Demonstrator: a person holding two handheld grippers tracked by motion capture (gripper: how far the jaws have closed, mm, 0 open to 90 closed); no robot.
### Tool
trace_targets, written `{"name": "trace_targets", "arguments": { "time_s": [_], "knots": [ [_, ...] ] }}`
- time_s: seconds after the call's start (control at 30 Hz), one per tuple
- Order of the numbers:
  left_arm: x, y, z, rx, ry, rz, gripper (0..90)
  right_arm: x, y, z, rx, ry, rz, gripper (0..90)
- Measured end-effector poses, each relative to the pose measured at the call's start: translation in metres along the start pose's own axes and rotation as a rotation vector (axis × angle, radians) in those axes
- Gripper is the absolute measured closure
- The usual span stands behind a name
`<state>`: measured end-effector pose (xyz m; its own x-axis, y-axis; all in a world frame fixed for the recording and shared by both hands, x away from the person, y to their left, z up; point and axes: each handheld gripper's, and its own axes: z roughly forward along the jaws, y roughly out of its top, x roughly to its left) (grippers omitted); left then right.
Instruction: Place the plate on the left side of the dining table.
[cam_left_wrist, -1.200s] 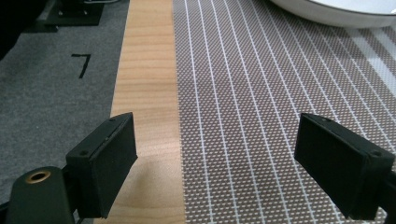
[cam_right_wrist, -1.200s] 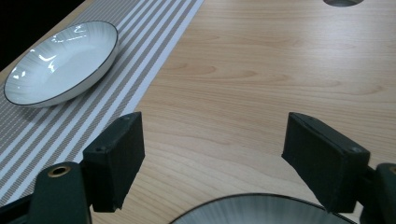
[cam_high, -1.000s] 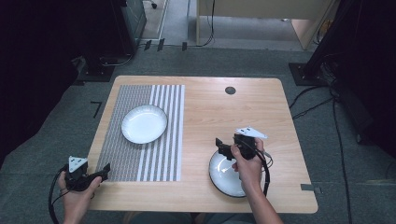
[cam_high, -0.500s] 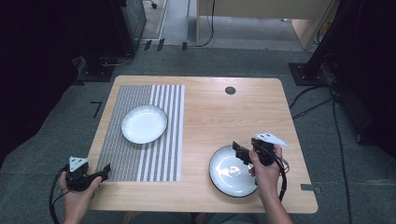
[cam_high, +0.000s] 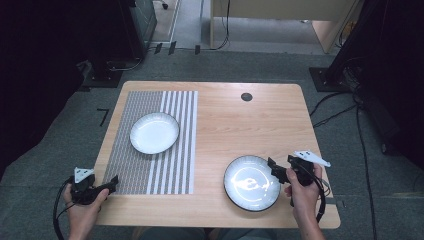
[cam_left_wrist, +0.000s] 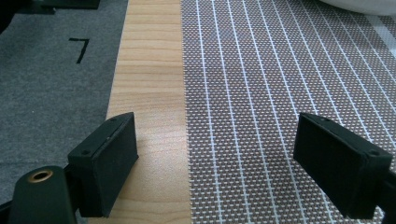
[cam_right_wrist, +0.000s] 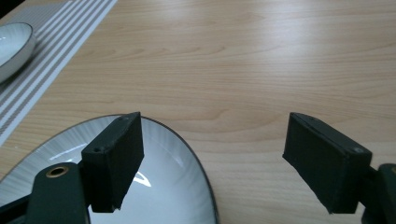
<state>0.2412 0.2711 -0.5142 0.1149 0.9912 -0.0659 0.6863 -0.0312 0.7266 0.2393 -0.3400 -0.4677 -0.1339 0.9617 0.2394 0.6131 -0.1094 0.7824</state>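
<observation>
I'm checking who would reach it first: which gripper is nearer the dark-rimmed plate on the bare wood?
Right. The right gripper sits at the plate's right rim; the left gripper is across the table, by the mat's near-left corner.

A round, shallow plate (cam_high: 251, 183) with a dark rim and glossy white, finely ribbed inside lies flat and upright on bare wood at the lower right of the high view, empty, reflecting light, near the table's front edge.
</observation>
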Motion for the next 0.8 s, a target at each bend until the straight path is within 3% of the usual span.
{"name": "trace_targets", "arguments": {
  "time_s": [0.37,0.8],
  "knots": [
    [-0.001,0.0,0.001,-0.002,0.006,0.002,13.5,-0.037,-0.021,-0.013,0.004,-0.046,0.024,20.0],
    [-0.003,0.0,0.002,0.001,0.021,0.022,13.5,-0.083,-0.041,-0.037,0.005,-0.133,0.096,20.2]
  ]
}}
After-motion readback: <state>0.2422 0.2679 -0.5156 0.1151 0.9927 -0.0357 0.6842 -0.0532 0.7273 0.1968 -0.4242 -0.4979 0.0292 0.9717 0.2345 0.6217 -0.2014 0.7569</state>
